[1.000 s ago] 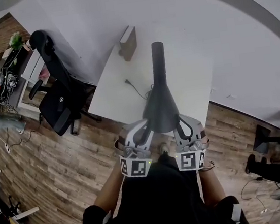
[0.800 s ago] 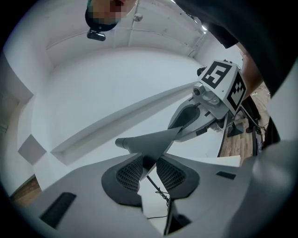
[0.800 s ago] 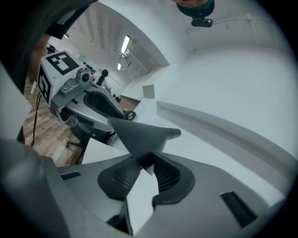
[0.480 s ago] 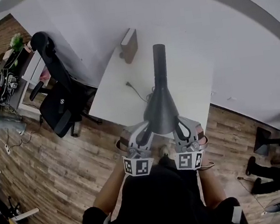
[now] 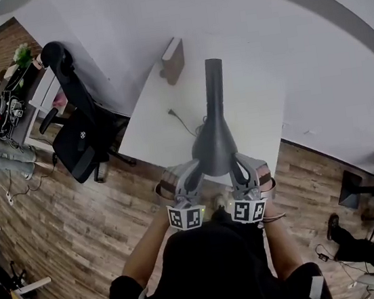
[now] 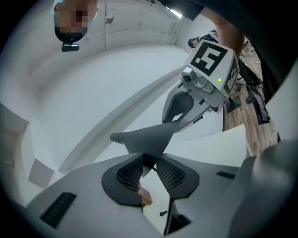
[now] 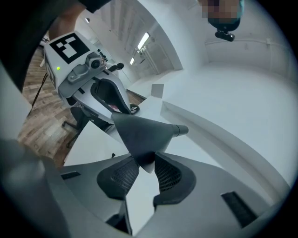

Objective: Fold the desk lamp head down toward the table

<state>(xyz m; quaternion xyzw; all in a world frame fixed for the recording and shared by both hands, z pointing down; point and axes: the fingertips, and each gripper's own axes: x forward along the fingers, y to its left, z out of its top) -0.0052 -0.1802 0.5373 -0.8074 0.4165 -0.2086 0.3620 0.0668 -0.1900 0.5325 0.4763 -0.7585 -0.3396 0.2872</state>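
The dark grey cone-shaped lamp head [image 5: 214,150] hangs over the near edge of the white table [image 5: 258,115], and its neck [image 5: 214,87] runs away toward the wall. My left gripper [image 5: 193,173] clamps the head's left rim and my right gripper [image 5: 238,167] its right rim. In the left gripper view the cone's corner [image 6: 144,137] is wedged between my left gripper's [image 6: 150,167] ribbed pads, with the right gripper [image 6: 205,88] beyond. In the right gripper view the cone [image 7: 139,132] sits between my right gripper's [image 7: 145,165] pads, which have just been opening a little while still touching it.
A black cable [image 5: 179,119] lies on the table beside the lamp. A brown box [image 5: 171,58] stands at the table's far left corner against the wall. A black office chair [image 5: 78,125] stands left of the table on the wooden floor [image 5: 80,221].
Both grippers have rolled inward, bringing their marker cubes closer together. The lamp head has sunk slightly with them.
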